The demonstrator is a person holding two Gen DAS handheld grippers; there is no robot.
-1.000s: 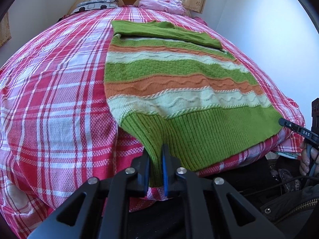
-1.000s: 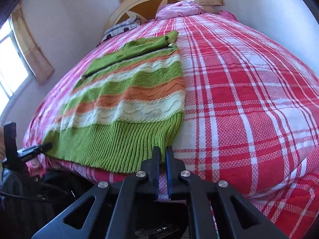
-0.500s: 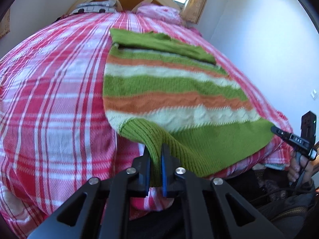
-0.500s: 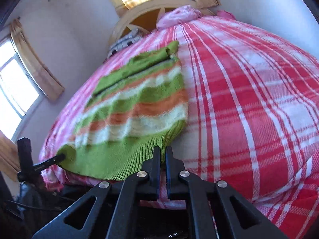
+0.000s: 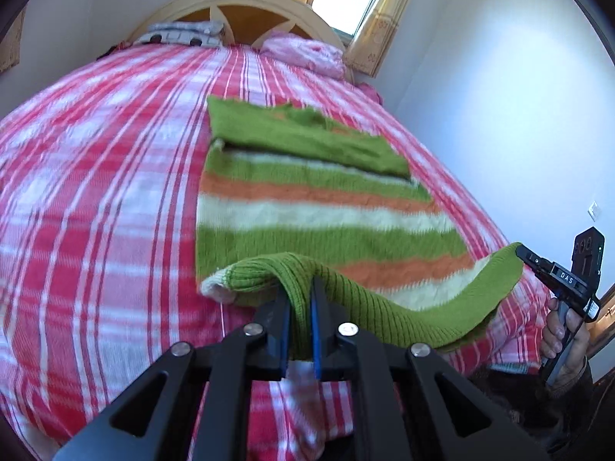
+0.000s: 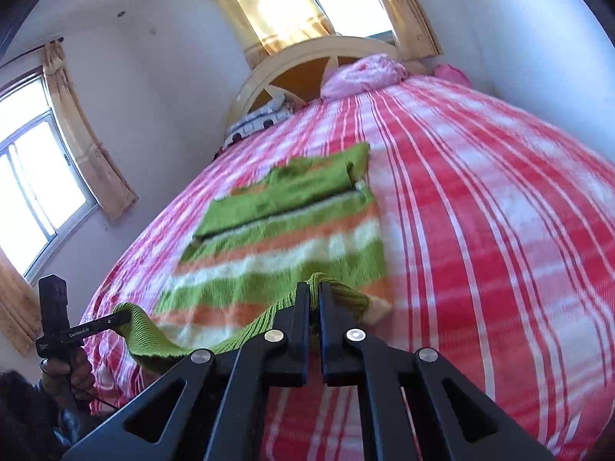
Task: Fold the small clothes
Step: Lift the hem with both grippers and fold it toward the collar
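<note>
Left gripper (image 5: 300, 307) and right gripper (image 6: 313, 299): jaws pinching the sweater (image 5: 307, 211) at its two hem corners, raised off the bed (image 5: 96, 211). Hem sags between. Far end lies flat, sleeves folded over. Risk: uneven carry skews fold; thin pinch may slip.

A red-and-white plaid bedspread (image 5: 96, 192) covers the bed. At its head edge, beside the arched wooden headboard (image 5: 246, 7), lie a pink pillow (image 5: 303, 52) and a grey patterned pillow (image 5: 180, 32).
</note>
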